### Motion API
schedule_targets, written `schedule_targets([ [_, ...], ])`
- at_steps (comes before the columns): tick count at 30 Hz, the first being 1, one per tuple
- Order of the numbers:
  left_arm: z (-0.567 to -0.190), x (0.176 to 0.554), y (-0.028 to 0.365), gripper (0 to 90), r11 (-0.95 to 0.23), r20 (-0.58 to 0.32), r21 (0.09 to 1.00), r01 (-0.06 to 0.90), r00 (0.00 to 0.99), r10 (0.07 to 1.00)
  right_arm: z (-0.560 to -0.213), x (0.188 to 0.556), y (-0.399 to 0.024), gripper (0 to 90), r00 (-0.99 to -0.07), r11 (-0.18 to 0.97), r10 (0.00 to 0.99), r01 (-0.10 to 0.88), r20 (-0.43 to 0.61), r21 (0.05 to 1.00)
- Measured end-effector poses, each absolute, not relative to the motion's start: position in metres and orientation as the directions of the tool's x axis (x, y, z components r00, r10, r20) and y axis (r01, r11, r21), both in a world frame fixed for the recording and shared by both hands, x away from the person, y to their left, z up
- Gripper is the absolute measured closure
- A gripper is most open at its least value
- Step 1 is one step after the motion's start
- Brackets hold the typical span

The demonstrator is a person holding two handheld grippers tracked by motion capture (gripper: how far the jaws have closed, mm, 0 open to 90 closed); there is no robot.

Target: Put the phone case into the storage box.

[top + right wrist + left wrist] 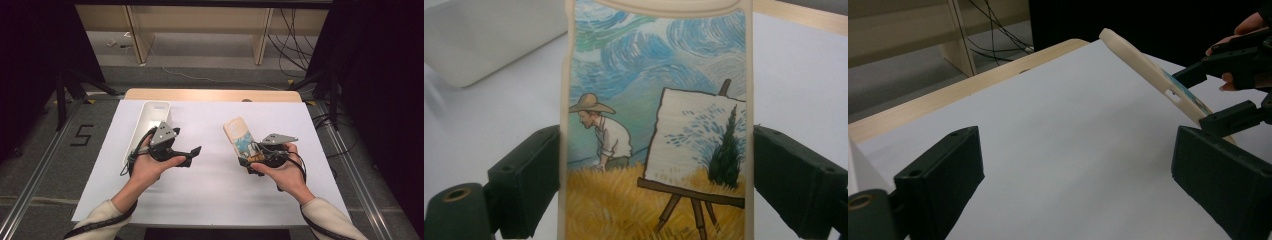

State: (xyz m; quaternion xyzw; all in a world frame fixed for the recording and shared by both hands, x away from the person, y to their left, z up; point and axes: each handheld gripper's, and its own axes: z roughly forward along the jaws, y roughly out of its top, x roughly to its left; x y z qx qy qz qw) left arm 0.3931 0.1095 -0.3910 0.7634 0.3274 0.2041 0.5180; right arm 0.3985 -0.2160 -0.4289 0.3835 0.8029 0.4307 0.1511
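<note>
- The right gripper (246, 161) is clamped across the width of a phone case (240, 137). In the right gripper view both black jaws press against the cream edges of the case (656, 125), one on each side.
- The case is cream-rimmed and printed with a painter in a straw hat at an easel, a yellow field and a swirling blue sky. The printed face is turned toward the right gripper's camera.
- In the left gripper view the phone case (1153, 75) is lifted off the table and tilted, its far end raised and its near end in the right gripper (1220, 97). It is held over the right half of the white sheet (210, 190).
- The left gripper (195, 152) is wide open with nothing between its jaws; the left gripper view shows bare white sheet (1068, 150) in the gap. It points toward the case but is well apart from it.
- A white oblong box (150, 125) lies on the left part of the sheet, behind the left hand (150, 167), its open cavity facing up. Whether it holds anything cannot be told.
- Judgement on progress: the pick-up of the case is done, and it is secure in one gripper. What appears to remain is for the left gripper to close on the free end of the case, or for the case to go into the box. Neither step has begun.
- Risk noted: the grip is on the rims only, so the case could pivot when touched.
</note>
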Motion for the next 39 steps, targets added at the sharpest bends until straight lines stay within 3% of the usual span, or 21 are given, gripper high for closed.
schedule_targets([
  [14, -0.381, 0.408, 0.080, 6.6, -0.251, -0.047, 0.924, 0.288, 0.737, 0.674, -0.429, 0.392, -0.208, 12.1, -0.681, 0.347, 0.728, 0.466, 0.080, 0.814],
  [39, -0.375, 0.442, 0.033, 15.6, -0.261, -0.104, 0.902, 0.343, 0.761, 0.641, -0.428, 0.387, -0.198, 12.1, -0.702, 0.357, 0.710, 0.436, 0.064, 0.826],
])
